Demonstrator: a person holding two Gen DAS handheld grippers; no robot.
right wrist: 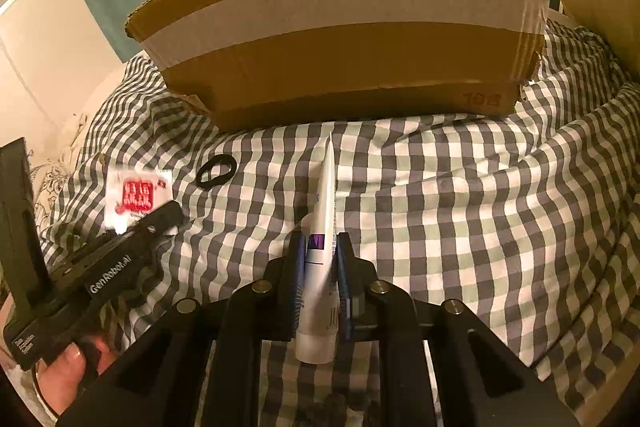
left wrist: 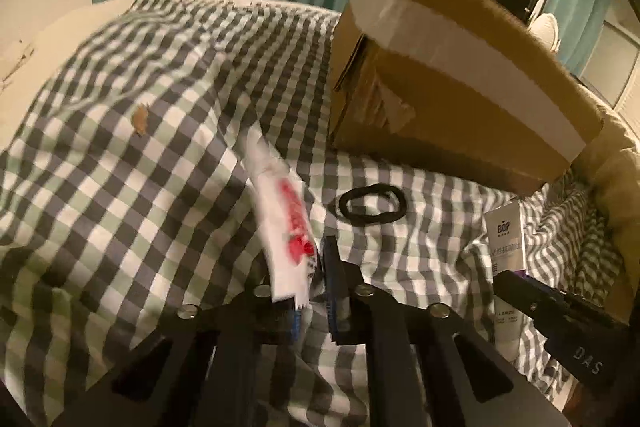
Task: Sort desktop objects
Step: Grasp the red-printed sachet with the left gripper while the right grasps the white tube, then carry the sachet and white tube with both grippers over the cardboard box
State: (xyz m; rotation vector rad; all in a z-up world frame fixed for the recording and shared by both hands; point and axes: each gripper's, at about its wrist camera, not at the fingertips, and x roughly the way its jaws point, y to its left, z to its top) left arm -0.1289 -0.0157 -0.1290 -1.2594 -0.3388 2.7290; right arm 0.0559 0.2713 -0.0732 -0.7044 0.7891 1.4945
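The left gripper (left wrist: 310,287) pinches a white sachet (left wrist: 286,215) that sticks out past its jaws; the right gripper (right wrist: 320,259) clamps a white tube (right wrist: 324,227), crimped end forward. Ahead of both lie a hair tie (left wrist: 370,205) and a box (right wrist: 348,27) on the checked cloth (right wrist: 460,195).

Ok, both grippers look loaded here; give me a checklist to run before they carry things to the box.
1. Left gripper shut on the white sachet with red print: ok.
2. Right gripper shut on the white squeeze tube with purple label: ok.
3. Sachet grip secure: cannot tell, pinched only near its lower edge.
4. Brown cardboard box with white tape band open on top: cannot tell, only its sides show.
5. Black hair tie left on the checked green-grey cloth: not ok, unsorted.
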